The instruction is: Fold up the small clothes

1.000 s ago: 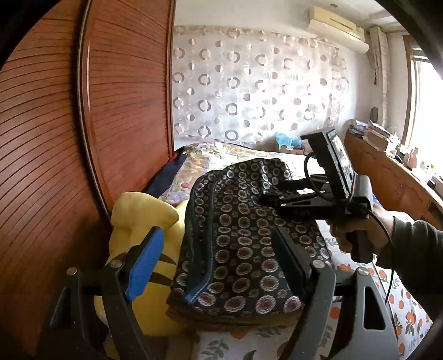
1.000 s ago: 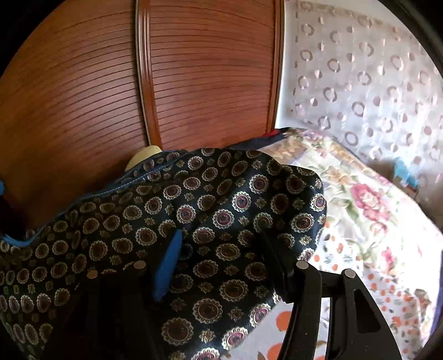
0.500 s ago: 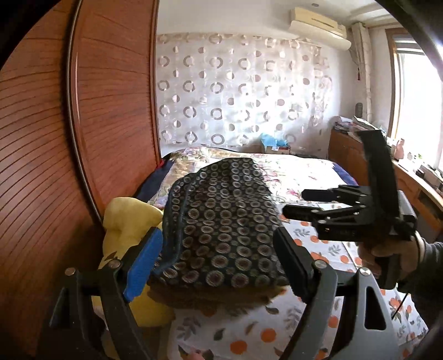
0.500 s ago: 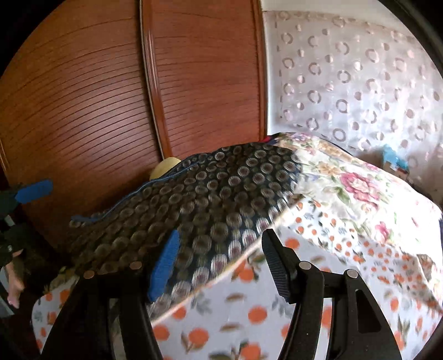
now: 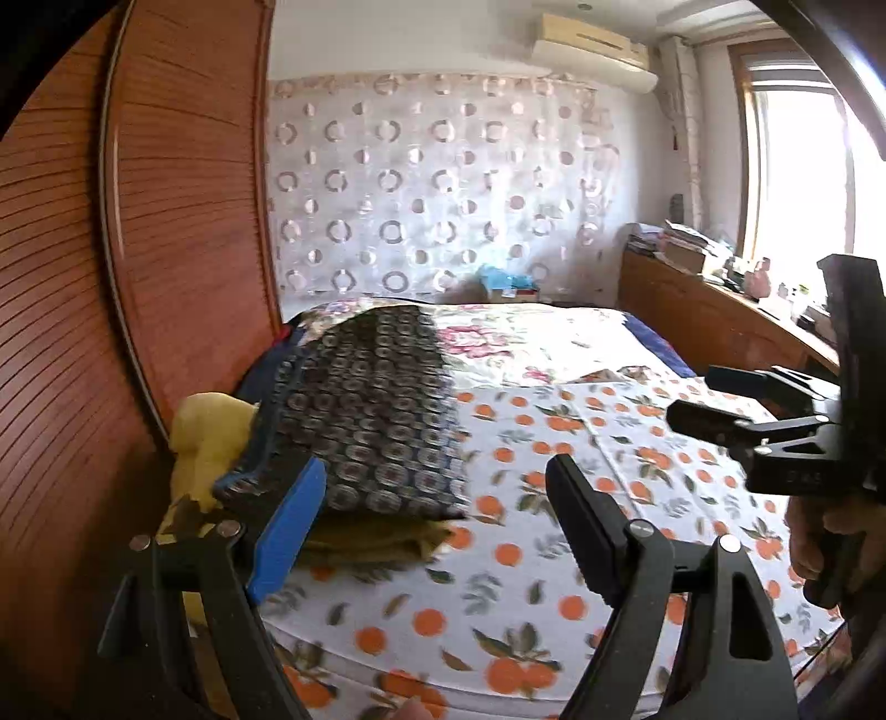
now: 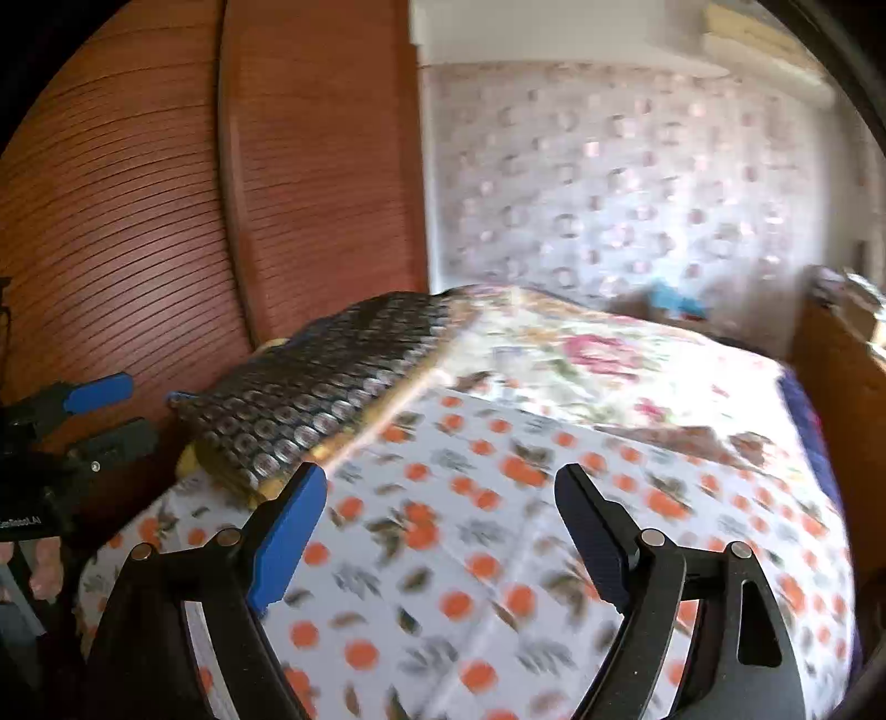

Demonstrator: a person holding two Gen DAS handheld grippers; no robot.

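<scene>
Two hand-held grippers hang above a bed, each with its fingers spread wide and nothing between them. Left gripper (image 5: 437,520): seen from its own camera, one blue-padded finger (image 5: 285,531) and one black finger (image 5: 581,531) frame the near edge of the bed, above the orange-print sheet (image 5: 554,554). Right gripper (image 6: 437,520): likewise spread, above the same sheet; in the left wrist view it appears at the right edge, held in a hand (image 5: 825,531). The left gripper in turn shows at the left edge of the right wrist view, its blue pad and black finger apart.

Folded garment (image 5: 371,410): dark cloth printed with rings, blue-trimmed along one edge, lying as a compact folded piece on the left side of the bed, near the wooden headboard (image 5: 138,277). It rests on top of an olive-yellow folded layer (image 5: 376,540) whose edge shows beneath its near end. Neither gripper touches it. A yellow plush toy (image 5: 205,437) sits just beside it, between garment and headboard.

Background: floral quilt (image 5: 526,338) farther up the bed, ring-patterned curtain (image 5: 432,194), wall-mounted air conditioner (image 5: 592,50), window (image 5: 797,171), and a wooden sideboard (image 5: 709,315) carrying small items too small to identify.
</scene>
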